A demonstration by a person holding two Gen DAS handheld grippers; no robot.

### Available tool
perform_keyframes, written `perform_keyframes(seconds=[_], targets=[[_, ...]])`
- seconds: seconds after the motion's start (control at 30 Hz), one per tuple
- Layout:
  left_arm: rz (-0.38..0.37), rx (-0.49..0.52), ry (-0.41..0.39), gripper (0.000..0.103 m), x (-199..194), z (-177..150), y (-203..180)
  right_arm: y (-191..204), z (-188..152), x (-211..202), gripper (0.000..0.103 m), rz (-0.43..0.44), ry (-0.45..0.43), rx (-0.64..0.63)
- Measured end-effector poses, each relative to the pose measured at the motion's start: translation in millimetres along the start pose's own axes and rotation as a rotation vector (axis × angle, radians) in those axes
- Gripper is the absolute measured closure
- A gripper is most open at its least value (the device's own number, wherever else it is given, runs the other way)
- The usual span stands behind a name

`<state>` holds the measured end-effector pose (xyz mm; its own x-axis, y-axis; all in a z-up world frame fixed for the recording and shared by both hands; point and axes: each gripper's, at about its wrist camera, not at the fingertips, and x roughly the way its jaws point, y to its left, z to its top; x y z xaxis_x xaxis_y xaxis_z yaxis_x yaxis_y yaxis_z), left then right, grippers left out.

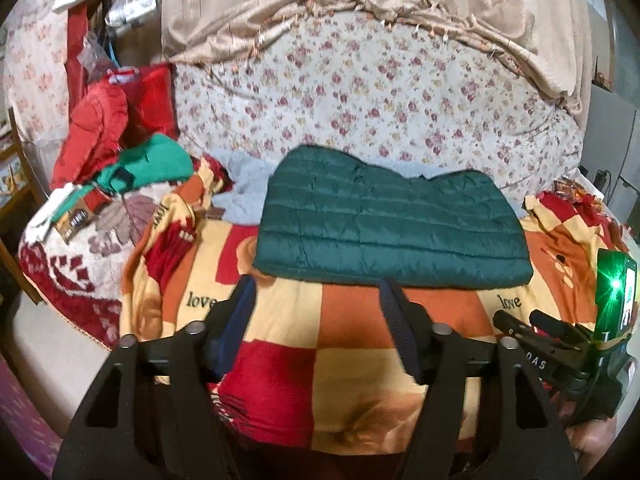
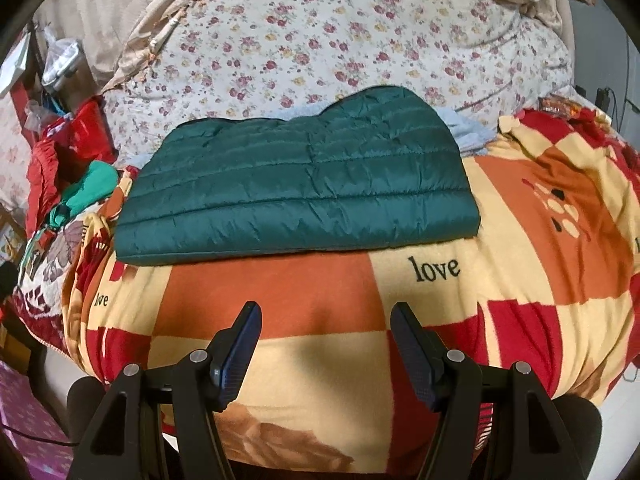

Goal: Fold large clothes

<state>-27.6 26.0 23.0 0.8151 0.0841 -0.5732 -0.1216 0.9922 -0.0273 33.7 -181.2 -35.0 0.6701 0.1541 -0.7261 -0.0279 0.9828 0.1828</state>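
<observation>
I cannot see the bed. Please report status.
Left tongs and right tongs open, empty. Dark green quilted puffer jacket folded flat on checked blanket. Nothing in the way.

The bed [image 2: 520, 92] carries a checked blanket [image 2: 328, 312] in red, orange and cream, printed "love". At its twelve o'clock end a folded green jacket [image 2: 296, 196] lies flat on the blanket, its far edge over a pale blue cloth [image 1: 248, 184]. Toward ten o'clock sit a leaf-patterned blanket [image 1: 80, 248] and a heap of red and green clothes [image 1: 120, 148].
</observation>
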Motion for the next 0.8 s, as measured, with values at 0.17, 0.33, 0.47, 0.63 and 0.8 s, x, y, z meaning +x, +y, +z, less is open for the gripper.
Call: perform_keyframes(seconds=[0.17, 0.33, 0.47, 0.63, 0.8], targets=[[0.074, 0.027, -0.110, 0.022, -26, 0, -7, 9, 0, -13, 0.038, -0.004, -0.033, -0.031], [0.072, 0.045, -0.140, 0.021, -38, -1, -10, 15, -1, -23, 0.038, -0.003, -0.047, -0.045], [0.049, 0.057, -0.113, 0.021, -39, -3, -15, 16, -2, -30, 0.038, 0.004, -0.057, -0.037], [0.029, 0.047, -0.092, 0.021, -40, -5, -17, 19, -2, -37, 0.038, 0.009, -0.070, -0.039], [0.016, 0.038, -0.078, 0.021, -40, -5, -15, 25, -5, -39, 0.034, 0.012, -0.068, -0.053]])
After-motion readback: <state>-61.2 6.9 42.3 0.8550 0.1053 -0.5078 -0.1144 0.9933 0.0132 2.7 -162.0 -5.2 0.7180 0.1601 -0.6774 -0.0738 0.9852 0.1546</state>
